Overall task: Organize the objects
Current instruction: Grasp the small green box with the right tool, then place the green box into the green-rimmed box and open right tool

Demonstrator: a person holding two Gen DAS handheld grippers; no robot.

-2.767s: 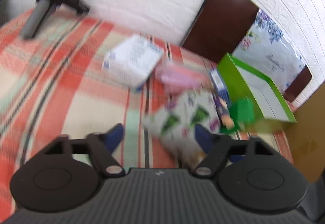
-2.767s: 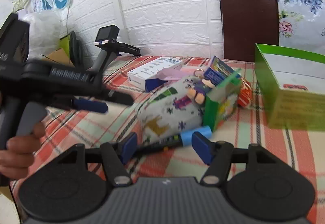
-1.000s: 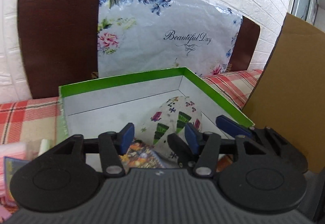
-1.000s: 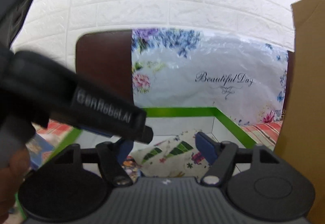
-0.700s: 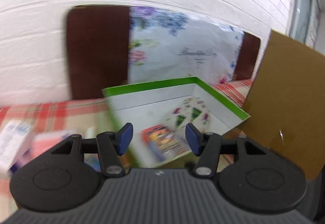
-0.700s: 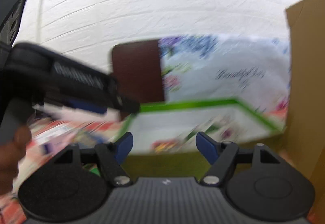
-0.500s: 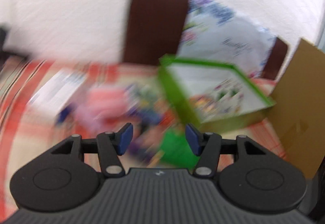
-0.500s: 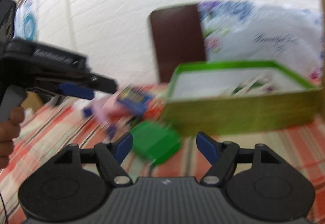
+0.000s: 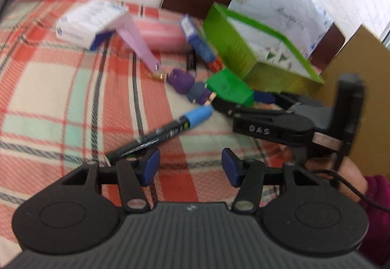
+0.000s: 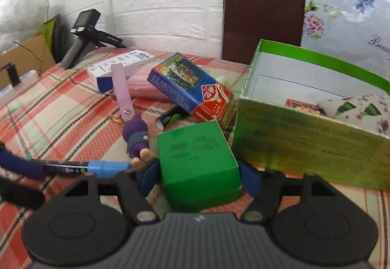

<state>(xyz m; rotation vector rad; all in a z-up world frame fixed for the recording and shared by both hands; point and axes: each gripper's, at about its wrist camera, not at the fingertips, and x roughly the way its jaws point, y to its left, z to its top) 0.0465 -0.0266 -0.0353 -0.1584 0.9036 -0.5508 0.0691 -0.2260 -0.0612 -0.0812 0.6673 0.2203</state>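
Note:
A small green box (image 10: pixel 198 159) lies on the plaid cloth between the open fingers of my right gripper (image 10: pixel 198 177); whether the pads touch it I cannot tell. It also shows in the left wrist view (image 9: pixel 229 90). My left gripper (image 9: pixel 190 168) is open and empty, low over the cloth, with a black marker with a blue cap (image 9: pixel 165 132) just ahead of its left finger. The big green open box (image 10: pixel 314 137) at right holds a patterned pouch (image 10: pixel 360 110) and a card pack. A purple doll keychain (image 10: pixel 136 137) lies left of the small green box.
A blue and red carton (image 10: pixel 192 91), a pink pack (image 9: pixel 158 35) and a white and blue box (image 9: pixel 85 20) lie further back. A spare gripper (image 10: pixel 85 35) stands at the far left. A brown cardboard sheet (image 9: pixel 360 98) stands right of the big box.
Both grippers left the big green box, where the patterned pouch now lies, and swung left and down to the cloth. My right gripper now straddles the small green box.

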